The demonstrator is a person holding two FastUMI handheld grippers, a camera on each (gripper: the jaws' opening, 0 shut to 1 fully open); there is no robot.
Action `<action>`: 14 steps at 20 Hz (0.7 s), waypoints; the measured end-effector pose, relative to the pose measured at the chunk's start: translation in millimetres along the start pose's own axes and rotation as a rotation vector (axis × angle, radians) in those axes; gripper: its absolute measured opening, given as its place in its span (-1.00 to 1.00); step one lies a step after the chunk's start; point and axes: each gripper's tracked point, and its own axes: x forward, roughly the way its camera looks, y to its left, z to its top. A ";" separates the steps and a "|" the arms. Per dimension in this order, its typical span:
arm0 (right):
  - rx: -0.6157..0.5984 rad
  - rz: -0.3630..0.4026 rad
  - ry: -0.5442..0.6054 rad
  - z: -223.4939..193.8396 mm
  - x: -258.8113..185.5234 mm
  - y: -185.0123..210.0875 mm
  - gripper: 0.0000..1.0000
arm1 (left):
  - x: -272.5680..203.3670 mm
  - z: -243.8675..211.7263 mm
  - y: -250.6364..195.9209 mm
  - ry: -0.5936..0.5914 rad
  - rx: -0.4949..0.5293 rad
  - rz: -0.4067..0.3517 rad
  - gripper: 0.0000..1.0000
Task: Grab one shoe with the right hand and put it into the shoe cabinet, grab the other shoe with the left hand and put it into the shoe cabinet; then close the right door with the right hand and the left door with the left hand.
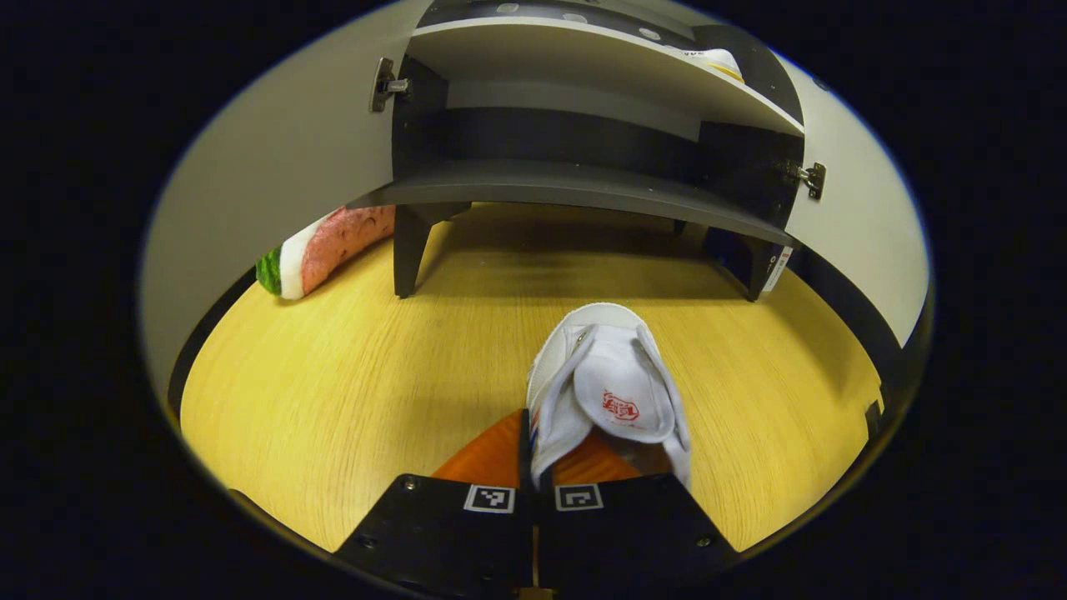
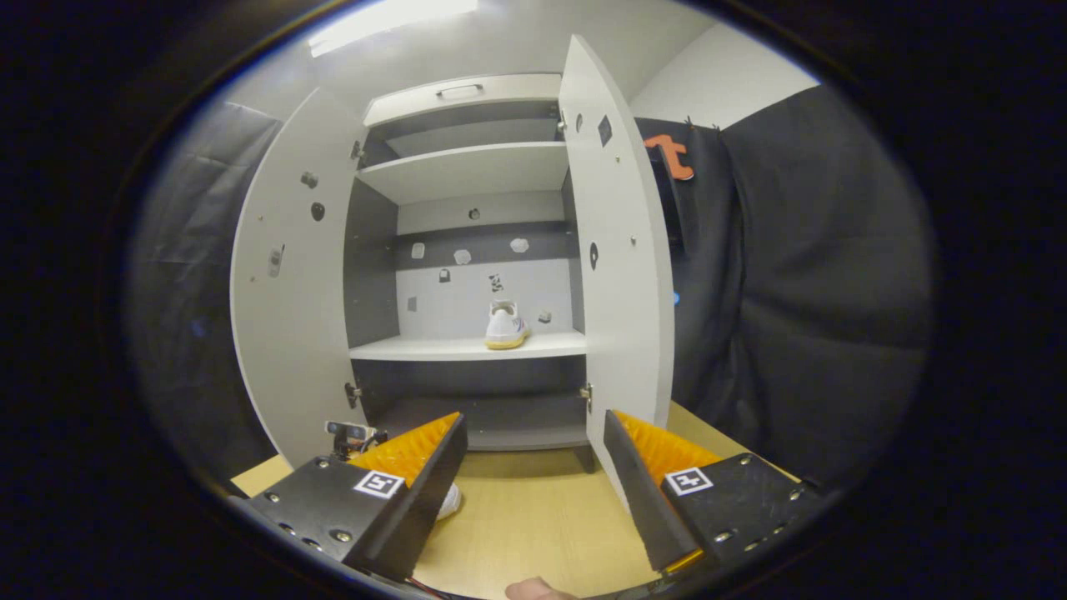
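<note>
In the left gripper view a white shoe (image 1: 613, 379) rests on the wooden floor (image 1: 350, 392), toe towards the open shoe cabinet (image 1: 567, 179). My left gripper (image 1: 538, 437) is shut on the shoe's left side wall at the collar. A second white shoe (image 2: 506, 327) stands on the cabinet's middle shelf (image 2: 433, 347), towards its right side; its edge (image 1: 708, 58) also peeks over that shelf in the left gripper view. My right gripper (image 2: 533, 454) hangs open in front of the cabinet with nothing between its fingers. Both doors stand open: left door (image 2: 288, 317), right door (image 2: 621, 275).
A watermelon-slice cushion (image 1: 333, 246) lies on the floor under the left door. The cabinet stands on short dark legs (image 1: 408, 250). Black cloth (image 2: 800, 292) hangs to the right of the cabinet. The other gripper's camera (image 2: 350, 432) shows low on the left in the right gripper view.
</note>
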 end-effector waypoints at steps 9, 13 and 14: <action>-0.002 0.084 0.000 -2.0 -29.6 16.1 0.96 | -58.9 22.5 -19.0 -0.049 -0.011 -0.030 -0.95; 0.019 0.087 -0.021 5.8 -39.6 12.2 0.96 | -101.5 80.4 -32.1 -0.194 0.005 -0.055 -0.95; 0.029 0.087 -0.023 7.6 -41.6 10.5 0.96 | -109.6 94.8 -33.7 -0.221 0.002 -0.058 -0.96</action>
